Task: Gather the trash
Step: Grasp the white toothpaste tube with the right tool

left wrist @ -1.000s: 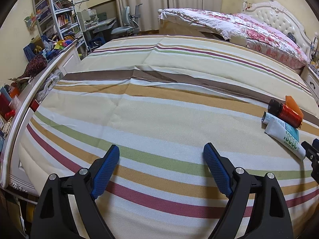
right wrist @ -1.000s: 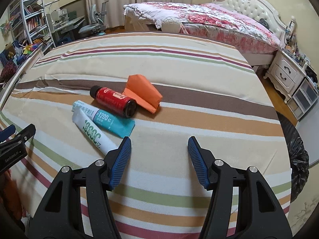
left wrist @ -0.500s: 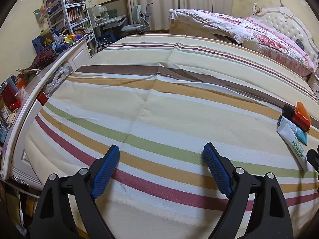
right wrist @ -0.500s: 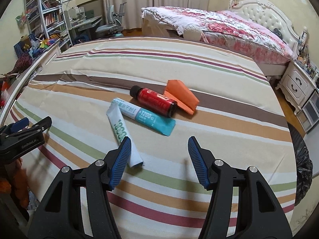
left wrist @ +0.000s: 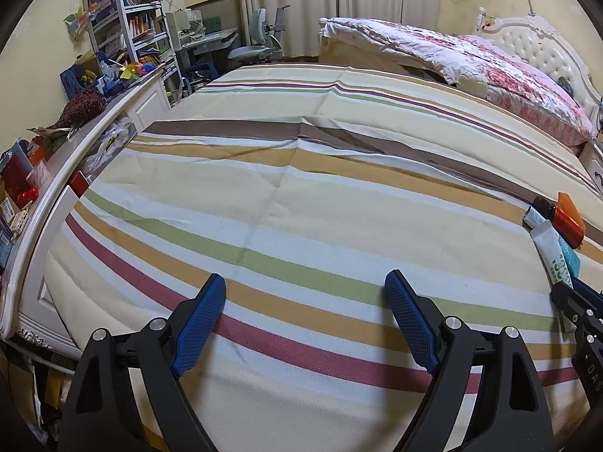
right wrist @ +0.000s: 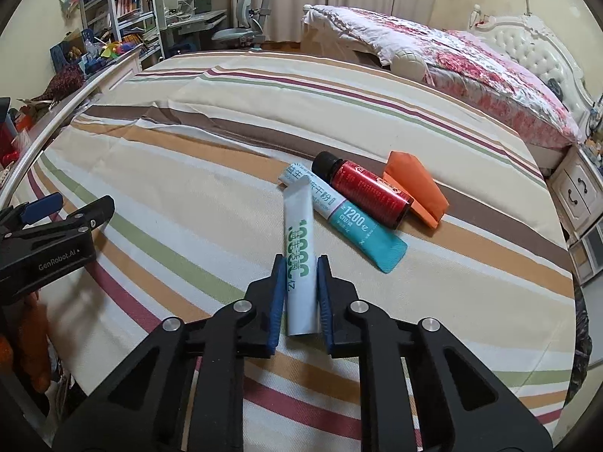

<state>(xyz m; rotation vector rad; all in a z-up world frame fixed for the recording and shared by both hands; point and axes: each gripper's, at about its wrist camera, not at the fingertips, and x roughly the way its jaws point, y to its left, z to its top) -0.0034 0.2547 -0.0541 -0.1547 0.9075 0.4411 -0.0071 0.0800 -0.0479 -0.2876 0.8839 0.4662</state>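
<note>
A white sachet with green print (right wrist: 299,248) lies on the striped bedspread (right wrist: 196,173), and my right gripper (right wrist: 300,297) is shut on its near end. Beside it lie a teal-and-white sachet (right wrist: 350,220), a red bottle with a black cap (right wrist: 363,188) and a folded orange paper (right wrist: 414,186). My left gripper (left wrist: 305,322) is open and empty over the bedspread (left wrist: 286,196), well left of the pile. The pile shows at the right edge of the left wrist view: white sachet (left wrist: 552,248), red bottle (left wrist: 561,218).
A white shelf rail (left wrist: 56,184) with clutter runs along the bed's left side. A bookshelf (left wrist: 124,22), desk and chair (left wrist: 260,41) stand at the back. A floral duvet (right wrist: 452,60) lies at the headboard. A black trash bag (right wrist: 582,342) and nightstand (right wrist: 576,192) stand right of the bed.
My right gripper has moved forward and closed on the white sachet. My left gripper has drifted left and back, staying open.
</note>
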